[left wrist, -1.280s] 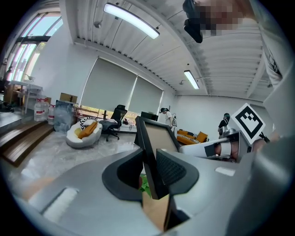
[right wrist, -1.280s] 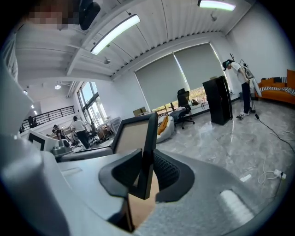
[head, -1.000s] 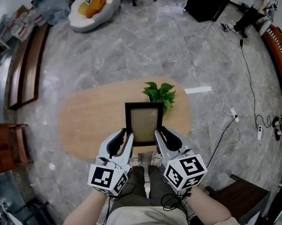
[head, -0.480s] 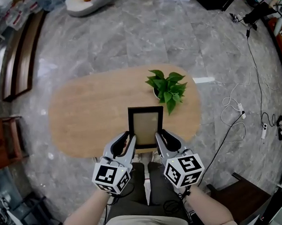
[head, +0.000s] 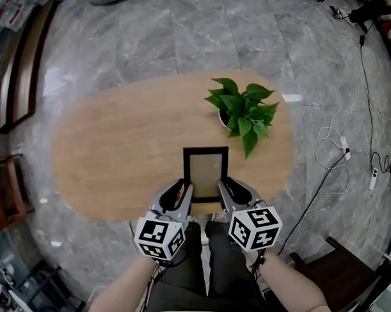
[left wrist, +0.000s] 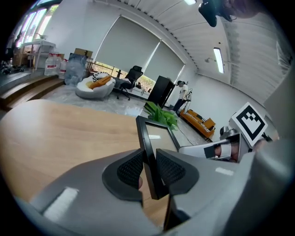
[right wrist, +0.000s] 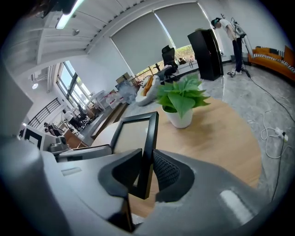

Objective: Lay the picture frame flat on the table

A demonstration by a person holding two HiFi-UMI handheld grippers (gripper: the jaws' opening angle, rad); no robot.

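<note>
Both my grippers hold a black picture frame (head: 205,172) with a pale beige pane over the near edge of the oval wooden table (head: 119,149). My left gripper (head: 183,191) is shut on the frame's left bar. My right gripper (head: 225,189) is shut on its right bar. In the left gripper view the frame (left wrist: 156,133) runs edge-on between the ribbed pads of the left gripper (left wrist: 148,168). The right gripper view shows the frame (right wrist: 133,131) clamped in the right gripper (right wrist: 146,173), tilted above the tabletop.
A green potted plant (head: 243,112) in a white pot (right wrist: 179,117) stands on the table just beyond the frame, to the right. Grey marble floor surrounds the table. Cables (head: 349,145) trail across the floor at the right, and dark furniture (head: 335,269) sits at the lower right.
Both grippers keep their hold. The frame has drawn away from the plant toward the table's near edge, and the head view has shifted so the table sits higher in the picture.
</note>
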